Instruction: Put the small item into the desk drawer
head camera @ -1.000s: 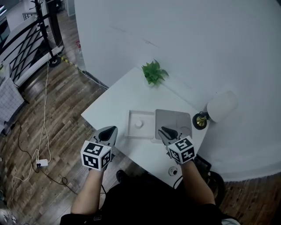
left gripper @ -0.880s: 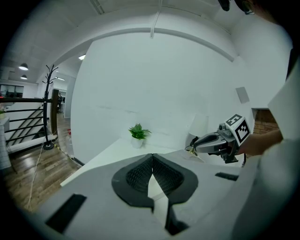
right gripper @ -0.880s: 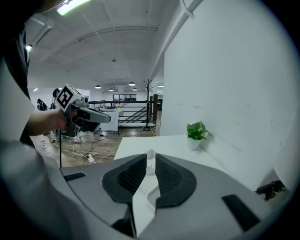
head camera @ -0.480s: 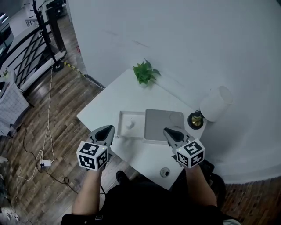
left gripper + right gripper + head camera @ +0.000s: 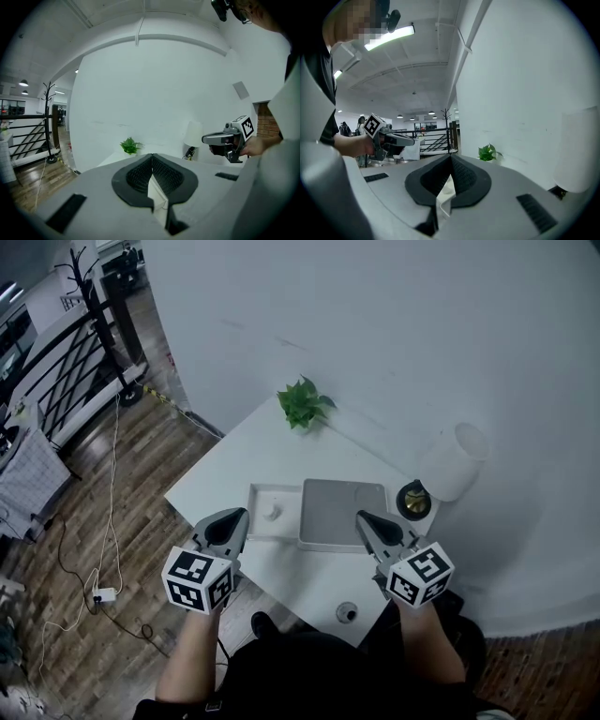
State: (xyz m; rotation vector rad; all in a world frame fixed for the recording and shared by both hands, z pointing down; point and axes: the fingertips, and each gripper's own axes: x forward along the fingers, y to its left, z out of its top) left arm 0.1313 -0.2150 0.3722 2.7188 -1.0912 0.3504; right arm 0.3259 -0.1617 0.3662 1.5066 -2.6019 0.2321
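On desk (image 5: pixel 234 474), inside shallow white tray (image 5: pixel 254 521): small item (image 5: pixel 272 512), pale and roundish, is lying loose; it is looking light, hard, perhaps slippery, so pinching across its sides is seeming best. Nearer the front edge, left gripper (image 5: pixel 228 524) is hovering with jaws pressed together, empty; right gripper (image 5: pixel 370 526) is closing fully, jaws meeting on nothing. Head view alone is showing the item; gripper views are showing only plant (image 5: pixel 130 145), lamp (image 5: pixel 193 133), each other.
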